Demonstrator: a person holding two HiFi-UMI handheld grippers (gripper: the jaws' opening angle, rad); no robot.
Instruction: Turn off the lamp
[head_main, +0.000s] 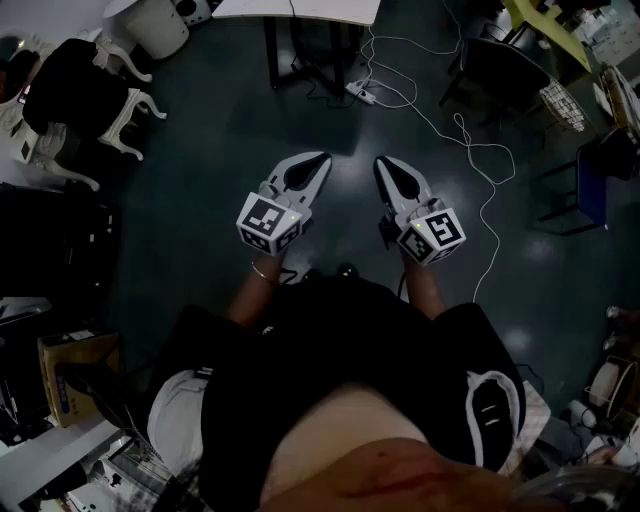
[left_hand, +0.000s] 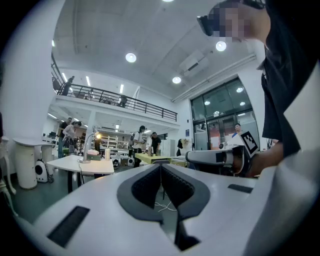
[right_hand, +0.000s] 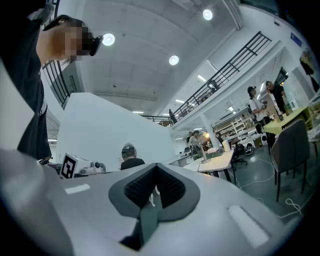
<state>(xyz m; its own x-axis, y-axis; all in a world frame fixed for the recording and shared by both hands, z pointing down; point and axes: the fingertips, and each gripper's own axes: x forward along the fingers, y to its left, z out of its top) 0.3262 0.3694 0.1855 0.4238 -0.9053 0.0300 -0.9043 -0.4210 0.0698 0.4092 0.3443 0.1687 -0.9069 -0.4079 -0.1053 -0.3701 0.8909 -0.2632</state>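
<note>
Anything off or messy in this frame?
Only the white cable: it snakes loose across the floor from the power strip near the table, which looks like a trip hazard. Nothing spilled or broken shows. The lamp is lit.

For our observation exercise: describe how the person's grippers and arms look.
The left gripper and right gripper are white tapered shells with dark ribbed pads in the jaws and a marker cube each. The person wears a black top and a bracelet.
</note>
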